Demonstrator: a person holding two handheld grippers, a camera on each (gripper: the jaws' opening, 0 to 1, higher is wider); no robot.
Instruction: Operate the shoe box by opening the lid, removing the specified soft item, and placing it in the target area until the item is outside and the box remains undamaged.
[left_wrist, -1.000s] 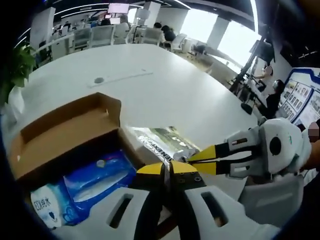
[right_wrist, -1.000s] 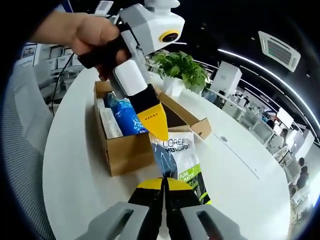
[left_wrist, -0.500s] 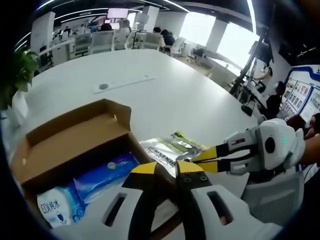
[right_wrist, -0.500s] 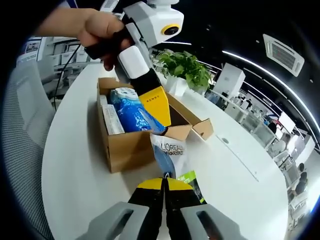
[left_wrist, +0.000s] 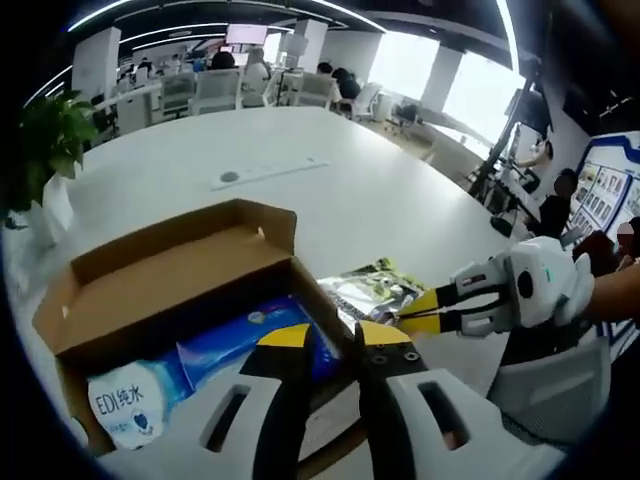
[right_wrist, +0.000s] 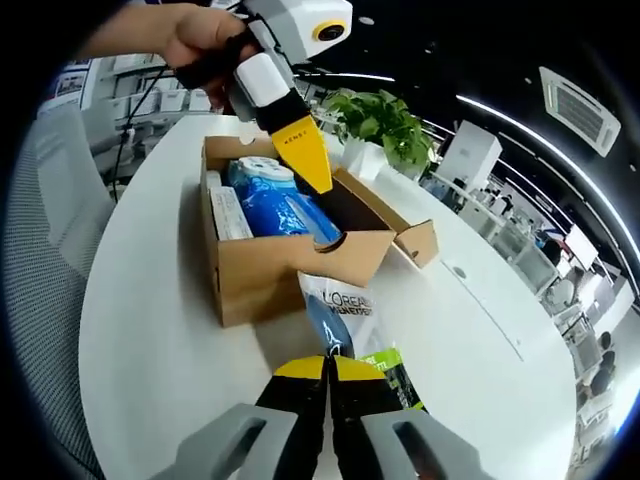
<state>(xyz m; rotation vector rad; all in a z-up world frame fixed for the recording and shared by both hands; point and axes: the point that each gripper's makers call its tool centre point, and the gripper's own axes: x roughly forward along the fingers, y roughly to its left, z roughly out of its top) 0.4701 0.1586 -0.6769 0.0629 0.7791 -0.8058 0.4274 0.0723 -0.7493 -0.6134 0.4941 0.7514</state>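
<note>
Our right tool (right_wrist: 328, 366) is clamped on the L'Oreal pouch (right_wrist: 345, 322) lying on the white worktop (right_wrist: 150, 330) beside the open shoe box (right_wrist: 265, 272); our left tool (left_wrist: 333, 338) hovers slightly parted, empty.

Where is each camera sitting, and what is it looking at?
Left gripper view: rides the left tongs, above the open cardboard box, looking across the white table; the right tongs enter, gripping the sachet.
Right gripper view: rides the right tongs, low on the table, facing the box; a hand holds the left tongs over it.
Shared: box, blue packs, sachet, potted plant.
</note>
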